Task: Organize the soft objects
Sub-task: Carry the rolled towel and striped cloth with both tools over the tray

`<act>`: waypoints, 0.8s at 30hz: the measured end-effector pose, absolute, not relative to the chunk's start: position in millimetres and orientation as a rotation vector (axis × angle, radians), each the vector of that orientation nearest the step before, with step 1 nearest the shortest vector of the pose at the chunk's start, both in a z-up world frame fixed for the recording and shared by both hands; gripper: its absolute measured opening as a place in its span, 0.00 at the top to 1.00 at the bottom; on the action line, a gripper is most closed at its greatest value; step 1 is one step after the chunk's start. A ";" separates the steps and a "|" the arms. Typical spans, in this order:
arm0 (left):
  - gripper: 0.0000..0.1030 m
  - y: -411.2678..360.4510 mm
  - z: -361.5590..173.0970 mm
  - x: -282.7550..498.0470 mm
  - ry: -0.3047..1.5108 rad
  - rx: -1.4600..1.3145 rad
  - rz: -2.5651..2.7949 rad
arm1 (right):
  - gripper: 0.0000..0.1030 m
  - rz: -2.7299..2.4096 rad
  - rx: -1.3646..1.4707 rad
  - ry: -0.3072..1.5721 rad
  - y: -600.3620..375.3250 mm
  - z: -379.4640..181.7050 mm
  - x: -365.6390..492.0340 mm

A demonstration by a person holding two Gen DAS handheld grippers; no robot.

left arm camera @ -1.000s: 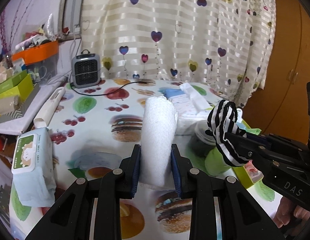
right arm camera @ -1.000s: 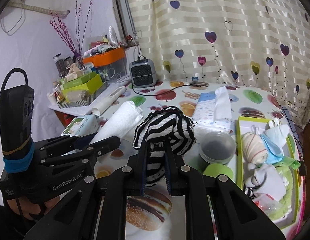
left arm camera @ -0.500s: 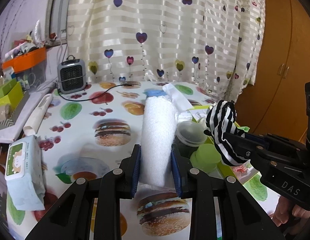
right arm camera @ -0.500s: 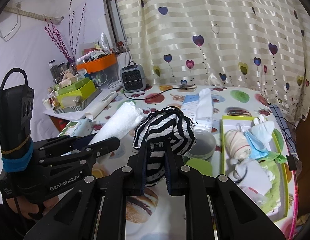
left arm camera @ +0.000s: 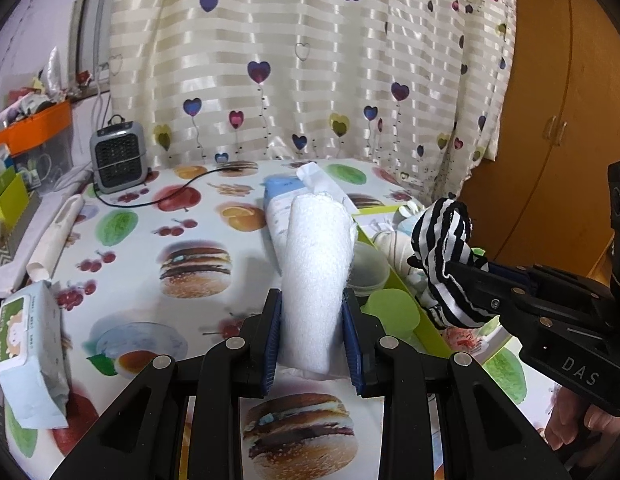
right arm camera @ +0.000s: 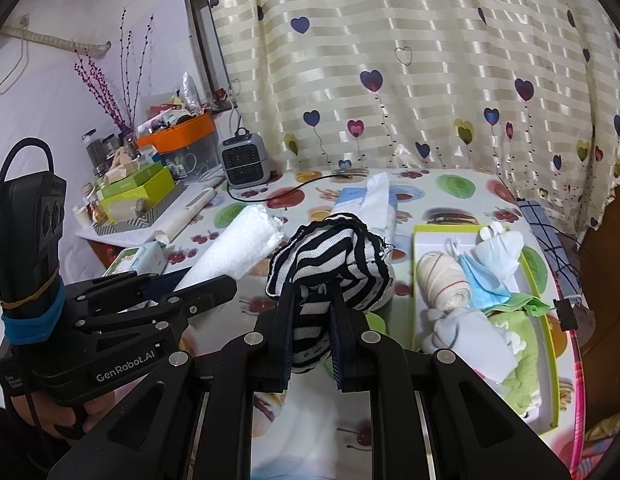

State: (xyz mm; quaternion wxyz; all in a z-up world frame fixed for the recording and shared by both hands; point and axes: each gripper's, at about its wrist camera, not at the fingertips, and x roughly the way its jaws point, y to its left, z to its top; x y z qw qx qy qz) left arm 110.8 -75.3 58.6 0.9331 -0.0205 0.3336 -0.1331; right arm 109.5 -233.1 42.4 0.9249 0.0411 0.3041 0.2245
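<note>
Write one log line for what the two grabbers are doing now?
left gripper: shut on rolled white fluffy towel | right gripper: shut on black-and-white striped cloth bundle | both held above table | green-rimmed tray: holds soft items

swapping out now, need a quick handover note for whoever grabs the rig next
Left claw: shut on the rolled white towel, held above the table.
Right claw: shut on the black-and-white striped cloth, also in the air.
Green tray at the table's right side already holds a striped roll, a blue mask and other white and green soft pieces.
Left to do: probably set both held pieces into the tray. The tissue pack and wipes pack lie on the table.
</note>
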 end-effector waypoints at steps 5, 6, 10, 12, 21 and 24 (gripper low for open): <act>0.74 -86.9 58.9 112.0 0.684 -0.031 -0.294 | 0.85 0.444 0.095 0.623 -242.3 41.8 111.3; 0.74 -89.8 58.9 112.5 0.683 -0.029 -0.299 | 0.85 0.440 0.097 0.623 -244.1 41.5 111.2; 0.74 -98.6 59.4 114.7 0.685 -0.026 -0.318 | 0.85 0.429 0.102 0.626 -249.8 39.9 111.6; 0.74 -102.6 60.3 114.8 0.683 -0.023 -0.327 | 0.85 0.423 0.105 0.627 -253.6 39.3 112.4; 0.74 -132.9 64.7 122.9 0.670 0.004 -0.387 | 0.85 0.365 0.126 0.627 -279.0 37.7 114.0; 0.74 -139.7 63.9 128.3 0.673 0.003 -0.404 | 0.85 0.323 0.141 0.627 -295.3 36.9 115.3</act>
